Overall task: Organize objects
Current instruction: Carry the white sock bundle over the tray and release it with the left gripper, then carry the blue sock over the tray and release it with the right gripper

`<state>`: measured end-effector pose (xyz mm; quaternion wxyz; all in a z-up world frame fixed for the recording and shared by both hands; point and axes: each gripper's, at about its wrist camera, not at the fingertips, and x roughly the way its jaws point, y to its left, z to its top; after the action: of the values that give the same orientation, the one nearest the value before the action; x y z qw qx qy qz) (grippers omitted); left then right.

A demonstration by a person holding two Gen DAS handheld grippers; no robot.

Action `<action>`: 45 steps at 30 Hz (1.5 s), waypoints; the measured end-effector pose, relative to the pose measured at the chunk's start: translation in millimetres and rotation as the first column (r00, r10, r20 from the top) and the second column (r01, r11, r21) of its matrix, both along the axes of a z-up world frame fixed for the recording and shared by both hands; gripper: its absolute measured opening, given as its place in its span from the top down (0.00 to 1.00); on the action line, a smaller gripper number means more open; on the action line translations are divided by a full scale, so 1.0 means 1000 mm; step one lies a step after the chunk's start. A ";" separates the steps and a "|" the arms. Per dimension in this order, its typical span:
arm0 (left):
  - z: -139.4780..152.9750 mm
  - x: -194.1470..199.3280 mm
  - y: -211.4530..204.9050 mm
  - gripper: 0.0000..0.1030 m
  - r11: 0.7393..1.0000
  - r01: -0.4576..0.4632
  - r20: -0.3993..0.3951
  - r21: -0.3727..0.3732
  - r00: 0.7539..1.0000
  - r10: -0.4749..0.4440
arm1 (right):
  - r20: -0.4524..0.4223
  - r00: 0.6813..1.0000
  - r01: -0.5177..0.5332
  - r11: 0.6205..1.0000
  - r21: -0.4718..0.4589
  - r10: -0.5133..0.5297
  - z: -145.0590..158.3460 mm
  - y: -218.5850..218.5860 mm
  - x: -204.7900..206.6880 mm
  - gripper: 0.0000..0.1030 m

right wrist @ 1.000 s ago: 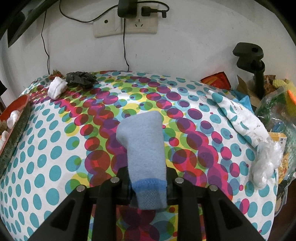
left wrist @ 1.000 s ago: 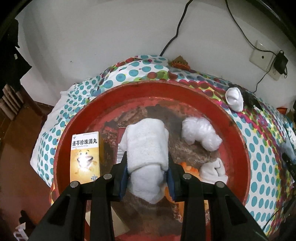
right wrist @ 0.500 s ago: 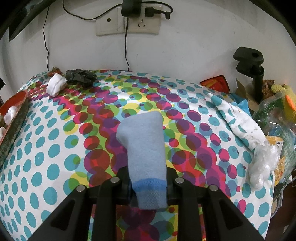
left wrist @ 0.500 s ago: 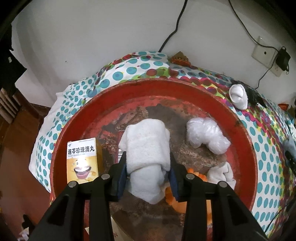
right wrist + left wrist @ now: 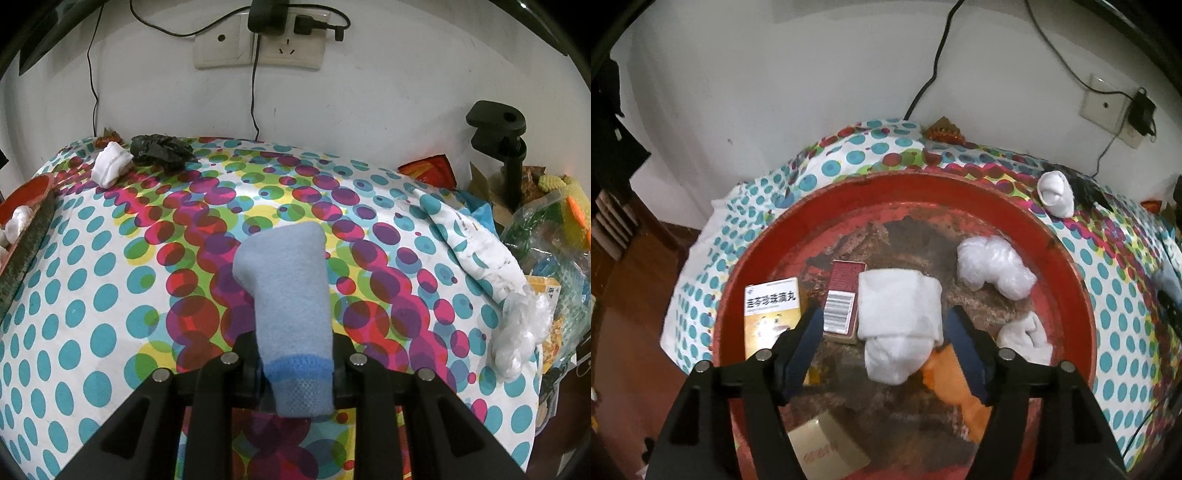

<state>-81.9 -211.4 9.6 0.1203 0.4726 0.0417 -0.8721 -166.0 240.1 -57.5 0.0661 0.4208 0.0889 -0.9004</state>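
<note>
White rolled sock [image 5: 899,317] lies in the red basin [image 5: 1067,266], plump and folded over on itself, its rounded end toward the camera. And the left gripper [image 5: 888,345] is opening, jaws spread to either side with the sock between them, blue pads [image 5: 964,350] clear of the cloth. Close on its left, a dark red box [image 5: 842,299] with a barcode, touching or nearly so; further left a yellow and white medicine box [image 5: 772,314] stands against the basin's left wall. An orange piece [image 5: 956,391] peeks from under the right finger, a second white sock [image 5: 1027,338] sits by the basin's right wall, and a crumpled plastic bag [image 5: 993,267] lies toward the far right. Bare, worn floor shows at the basin's far side.

Over to the right gripper [image 5: 293,363]: pressed together on a light blue sock [image 5: 288,295], pinched near its darker blue cuff band, toe pointing away, above the middle of the dotted surface [image 5: 92,295]. Plenty of open cloth all around there. At the far left corner, a small white sock [image 5: 110,164] just beside a black crumpled bag [image 5: 162,151]; clutter crowds the right edge.
</note>
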 end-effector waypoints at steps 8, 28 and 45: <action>0.009 0.053 0.009 0.17 0.999 -0.007 -0.024 -0.035 1.000 0.006 | 0.004 1.000 0.004 1.000 -0.019 -0.004 0.000 0.002 0.000 0.78; 0.005 0.123 0.021 0.06 1.000 0.015 -0.049 0.011 0.999 -0.015 | -0.045 0.981 -0.191 0.978 -0.082 0.188 0.060 -0.112 0.046 0.78; -0.006 0.147 -0.019 0.06 0.996 -0.088 -0.021 0.025 0.996 0.089 | 0.022 0.870 -0.486 0.863 -0.138 0.493 0.062 -0.319 0.047 0.78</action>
<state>64.9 -230.7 4.0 0.1526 0.4622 0.0743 -0.8704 -118.7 -78.8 4.4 0.3218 0.4047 0.1328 -0.8456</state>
